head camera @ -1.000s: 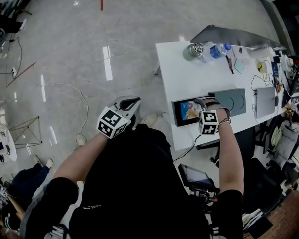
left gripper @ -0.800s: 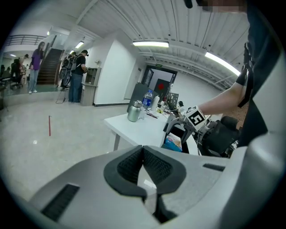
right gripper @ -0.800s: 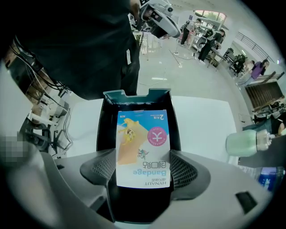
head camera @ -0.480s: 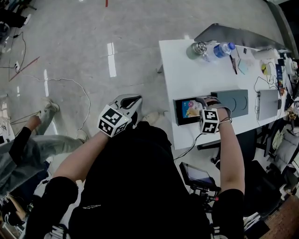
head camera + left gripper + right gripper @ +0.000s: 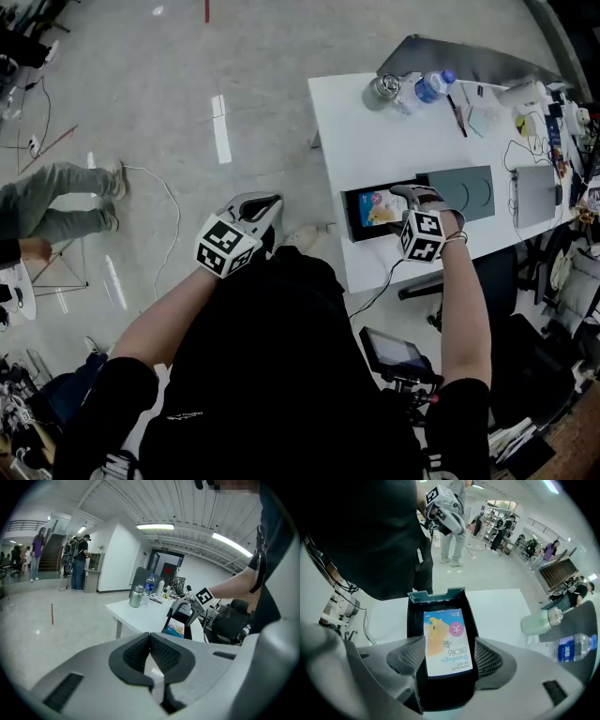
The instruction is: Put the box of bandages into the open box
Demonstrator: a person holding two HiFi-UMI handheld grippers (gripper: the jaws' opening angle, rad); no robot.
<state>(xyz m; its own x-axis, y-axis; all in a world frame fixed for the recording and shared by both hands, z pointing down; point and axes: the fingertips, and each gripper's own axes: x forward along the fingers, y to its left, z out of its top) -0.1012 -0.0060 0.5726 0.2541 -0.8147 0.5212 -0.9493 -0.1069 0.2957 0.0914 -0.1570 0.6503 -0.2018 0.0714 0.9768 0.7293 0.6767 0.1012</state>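
The bandage box (image 5: 446, 639), white and blue with orange print, lies flat inside the open black box (image 5: 436, 595) on the white table (image 5: 356, 141). My right gripper (image 5: 447, 654) hovers over the near end of it. Its jaws are closing, with the bandage box (image 5: 380, 205) between them, and a gap still shows on the right side. In the head view the right gripper (image 5: 410, 195) is at the right end of the open box (image 5: 351, 217). My left gripper (image 5: 265, 204) hangs off the table over the floor, and its pads (image 5: 159, 654) are pressed together on nothing.
The box's grey lid (image 5: 469, 191) lies flat to the right of it. A steel cup (image 5: 385, 91) and a water bottle (image 5: 427, 86) stand at the table's far edge. A grey laptop (image 5: 532, 195) and clutter fill the right end. A person's legs (image 5: 56, 197) are on the floor at left.
My right gripper has stayed over the open box with the bandage box in it. The left gripper has held still. A person has walked across the floor at left.
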